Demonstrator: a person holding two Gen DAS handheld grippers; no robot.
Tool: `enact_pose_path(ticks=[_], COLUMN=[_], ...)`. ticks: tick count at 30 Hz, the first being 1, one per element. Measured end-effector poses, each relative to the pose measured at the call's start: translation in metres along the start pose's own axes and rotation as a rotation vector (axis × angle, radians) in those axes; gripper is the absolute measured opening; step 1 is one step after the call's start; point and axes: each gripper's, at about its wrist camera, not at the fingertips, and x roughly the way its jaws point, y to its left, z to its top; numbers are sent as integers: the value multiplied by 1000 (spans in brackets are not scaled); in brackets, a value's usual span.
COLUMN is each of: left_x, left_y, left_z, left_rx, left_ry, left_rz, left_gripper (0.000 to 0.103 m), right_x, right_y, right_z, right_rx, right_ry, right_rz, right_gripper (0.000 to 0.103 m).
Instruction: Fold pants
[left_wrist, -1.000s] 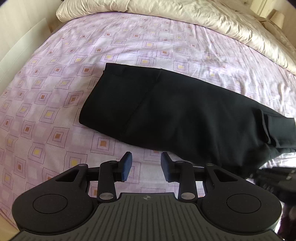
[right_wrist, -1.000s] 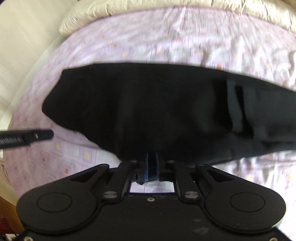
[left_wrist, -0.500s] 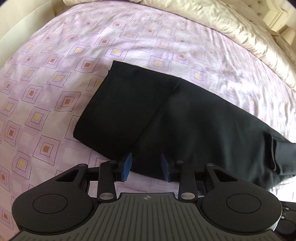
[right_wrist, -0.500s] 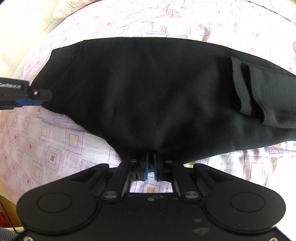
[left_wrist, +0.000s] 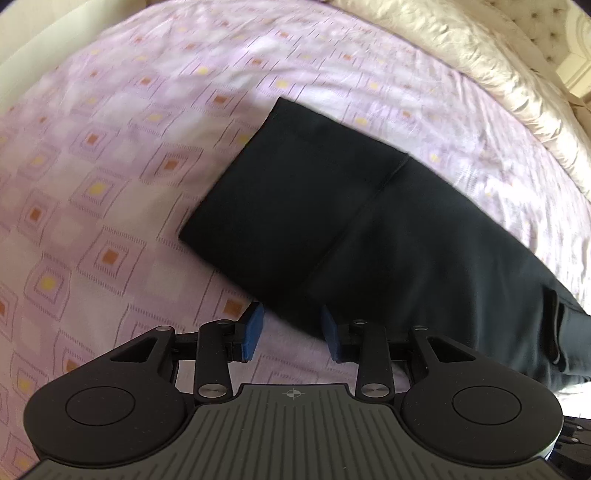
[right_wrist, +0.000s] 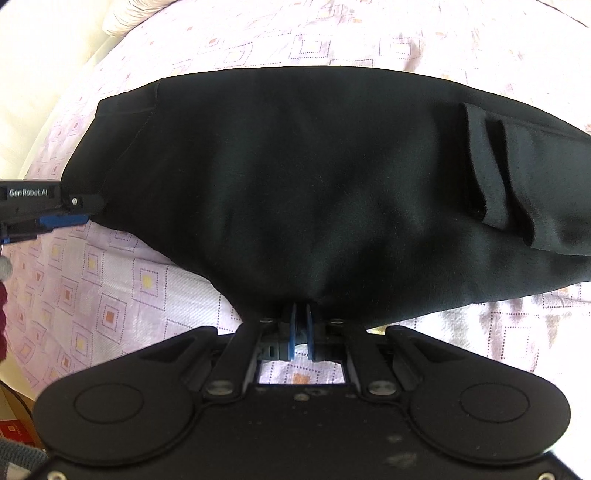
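Since a second ago we are bringing our left gripper (left_wrist: 291, 334) down to the near edge of the black pants (left_wrist: 369, 229), which are lying lengthwise on the lilac bedsheet (left_wrist: 110, 184); its jaws are standing partly open, straddling that edge without pressing it. Our right gripper (right_wrist: 300, 328) is pinching the pants' near edge, jaws nearly together, having just been closing. The waist end is running out of view, and the cloth between the right pads is hard to make out.
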Motion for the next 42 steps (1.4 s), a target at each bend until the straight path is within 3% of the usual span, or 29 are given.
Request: enact_pose_path(ticks=[3, 7, 14, 20, 26, 29, 32, 34, 36, 37, 38, 40, 42], left_x=[-1, 4, 12, 14, 23, 29, 31, 30, 27, 25, 26, 21, 10], left_y=[11, 17, 29, 29, 25, 14, 0, -11, -13, -10, -4, -3, -16], left_z=[-2, 4, 19, 22, 35, 44, 44, 44, 44, 44, 45, 47, 49], left_rx=[-70, -88, -191, -143, -133, -123, -70, -21, -5, -14, -49, -79, -23], left_ry=[-8, -23, -54, -67, -86, -90, -88, -85, -94, -94, -73, -71, -92], left_rz=[-24, -58, -149, -206, -287, -303, -270, -223, -181, -190, -260, -290, -289], left_gripper=[34, 35, 47, 65, 71, 86, 93, 89, 62, 35, 25, 23, 22], right_x=[-1, -2, -1, -1, 0, 2, 3, 4, 4, 5, 5, 5, 6], right_y=[-1, -3, -2, 1, 4, 6, 8, 8, 8, 9, 10, 12, 13], right_z=[1, 2, 5, 4, 2, 1, 1, 0, -1, -1, -2, -3, -5], right_rx=[-5, -5, -19, -20, -28, -30, -33, -29, -29, -31, -33, -36, -43], right_ry=[2, 2, 17, 14, 13, 13, 14, 15, 13, 12, 10, 5, 3], right_rz=[4, 11, 6, -3, -10, -18, -23, -23, -27, -30, -32, -36, -39], right_gripper=[7, 7, 6, 6, 6, 6, 6, 6, 6, 6, 6, 6, 6])
